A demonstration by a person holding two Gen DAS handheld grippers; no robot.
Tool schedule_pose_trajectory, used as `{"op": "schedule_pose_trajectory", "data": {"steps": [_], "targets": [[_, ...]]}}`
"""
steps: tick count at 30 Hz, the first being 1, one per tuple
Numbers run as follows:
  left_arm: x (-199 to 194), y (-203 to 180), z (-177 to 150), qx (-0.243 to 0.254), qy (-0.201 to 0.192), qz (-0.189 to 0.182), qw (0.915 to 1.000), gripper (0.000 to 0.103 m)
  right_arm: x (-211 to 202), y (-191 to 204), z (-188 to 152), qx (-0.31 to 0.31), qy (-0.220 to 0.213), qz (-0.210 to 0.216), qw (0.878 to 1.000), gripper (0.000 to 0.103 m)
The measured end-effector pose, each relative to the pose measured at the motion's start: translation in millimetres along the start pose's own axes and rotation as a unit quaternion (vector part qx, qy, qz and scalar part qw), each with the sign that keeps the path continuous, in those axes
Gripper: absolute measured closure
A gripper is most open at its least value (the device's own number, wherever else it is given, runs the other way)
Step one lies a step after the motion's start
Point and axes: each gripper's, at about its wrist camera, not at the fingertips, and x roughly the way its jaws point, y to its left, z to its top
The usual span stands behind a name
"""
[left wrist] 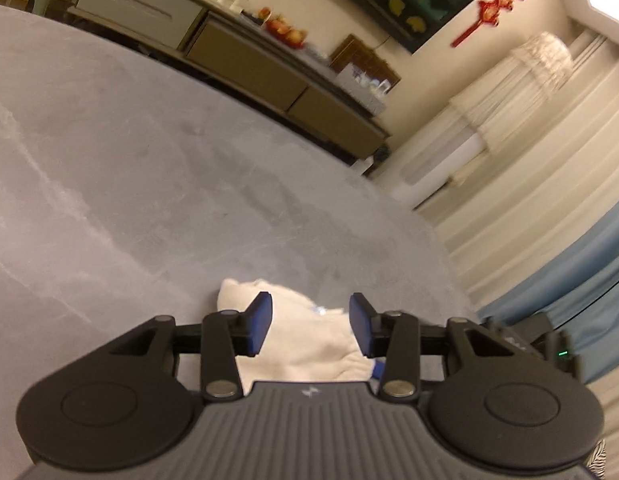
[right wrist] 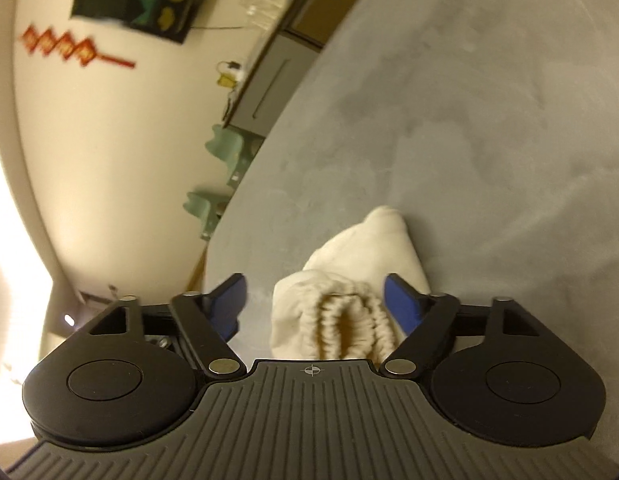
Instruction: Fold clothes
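White garment (right wrist: 349, 276) lies loose between both parted tongs, left (left wrist: 311, 322) and right (right wrist: 315, 306).

The white garment (right wrist: 349, 280) is soft knitted cloth with a ribbed, gathered cuff. It lies on a matt grey surface (left wrist: 149, 160), faintly mottled. Each gripper body looks like matt black plastic, with ridged grey housing and smooth blue pads (left wrist: 261, 320).

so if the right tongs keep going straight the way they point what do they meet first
Probably the white garment bunched on the grey surface; it lies between the open right tongs, though depth is unclear.
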Motion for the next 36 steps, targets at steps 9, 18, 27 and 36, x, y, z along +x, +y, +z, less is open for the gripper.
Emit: {"op": "schedule_pose_trajectory", "data": {"steps": [9,18,27,36], "targets": [[11,-7,-17,0.074,0.038,0.081,0.9932,0.061,7,50,-29,-0.260,0.008,-0.163,0.952,0.068],[14,-24,-31,0.153,0.046,0.137,0.9776,0.058,8,51,-31,-0.319,-0.033,-0.185,0.929,0.068],[10,-32,-39,0.193,0.039,0.163,0.9667,0.055,10,66,-39,-0.395,-0.077,-0.186,0.897,0.069],[18,-47,-56,0.224,0.053,0.164,0.9593,0.054,-30,74,-60,-0.389,-0.116,-0.200,0.892,0.051]]}}
